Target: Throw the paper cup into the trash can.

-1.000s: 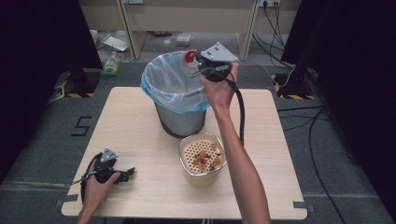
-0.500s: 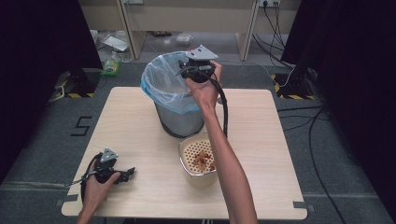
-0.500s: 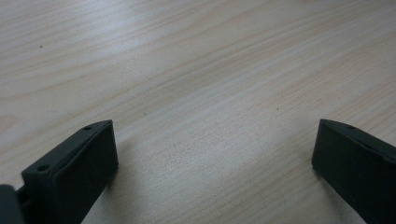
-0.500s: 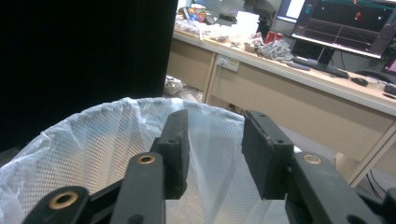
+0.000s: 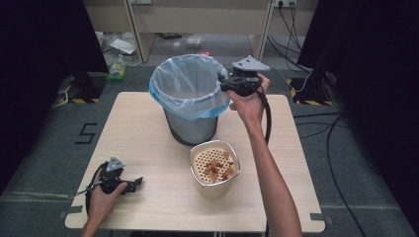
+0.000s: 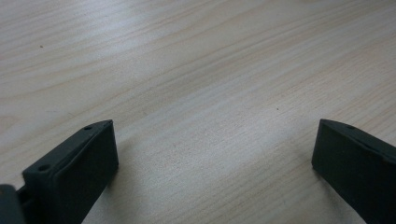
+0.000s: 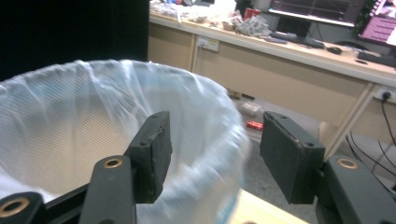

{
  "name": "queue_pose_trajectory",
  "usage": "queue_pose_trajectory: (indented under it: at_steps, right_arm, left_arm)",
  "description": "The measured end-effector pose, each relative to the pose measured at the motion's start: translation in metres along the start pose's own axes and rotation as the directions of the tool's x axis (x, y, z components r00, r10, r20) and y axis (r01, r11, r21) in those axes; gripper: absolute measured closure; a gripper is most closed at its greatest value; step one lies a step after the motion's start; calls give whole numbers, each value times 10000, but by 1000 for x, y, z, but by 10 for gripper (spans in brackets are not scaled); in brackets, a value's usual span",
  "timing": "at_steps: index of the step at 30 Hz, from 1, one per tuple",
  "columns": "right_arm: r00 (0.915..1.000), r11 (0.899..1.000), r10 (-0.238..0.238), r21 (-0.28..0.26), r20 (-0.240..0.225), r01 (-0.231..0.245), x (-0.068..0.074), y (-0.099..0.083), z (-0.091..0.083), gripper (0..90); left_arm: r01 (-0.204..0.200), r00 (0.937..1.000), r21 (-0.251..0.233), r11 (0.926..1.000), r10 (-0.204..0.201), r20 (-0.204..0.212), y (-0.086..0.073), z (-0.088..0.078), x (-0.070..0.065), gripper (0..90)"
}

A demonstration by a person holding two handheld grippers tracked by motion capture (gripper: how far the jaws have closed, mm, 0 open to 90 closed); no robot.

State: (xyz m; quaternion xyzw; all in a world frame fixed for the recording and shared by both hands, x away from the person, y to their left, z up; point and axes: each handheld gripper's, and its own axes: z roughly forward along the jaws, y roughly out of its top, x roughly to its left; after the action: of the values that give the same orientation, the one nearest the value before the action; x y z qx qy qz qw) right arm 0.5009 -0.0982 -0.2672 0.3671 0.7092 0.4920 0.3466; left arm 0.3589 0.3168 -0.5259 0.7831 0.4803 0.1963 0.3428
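Each black hand-held gripper (image 5: 223, 84) carries a grey three-cornered plate (image 5: 250, 64), brass-ringed screw holes, a trailing black cable (image 5: 267, 118); forearms are bare.

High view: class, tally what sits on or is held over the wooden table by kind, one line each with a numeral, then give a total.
Bins: 1, the lined bin
Strainer bowls: 1, the bowl holding brown scraps
Grippers: 2, the left gripper and the right gripper
Total: 4
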Motion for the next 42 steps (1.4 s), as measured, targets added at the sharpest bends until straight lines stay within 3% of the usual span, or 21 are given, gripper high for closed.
queue_pose_trajectory:
  at_steps: [8,15,24,37,42]
  right_arm:
    - [9988,9989,347,296,350,-358,-34,-25,-29,421]
    - [9976,9970,479,579,495,-507,-49,-47,-43,408]
    - [9979,9926,475,1102,432,-520,-55,-87,-59,389]
    - [9969,9811,707,1780,333,-755,-54,-146,-80,364]
    - [9943,9736,1039,2017,254,-1069,-50,-171,-86,355]
  left_arm:
    - [11,10000,-3,10000,-11,-11,0,0,0,0]
    - [8,10000,2,10000,-8,-14,0,0,0,0]
    - [4,10000,8,10000,-4,-20,0,0,0,0]
    - [12,10000,9,10000,-12,-27,0,0,0,0]
    - [12,10000,6,10000,-12,-26,0,0,0,0]
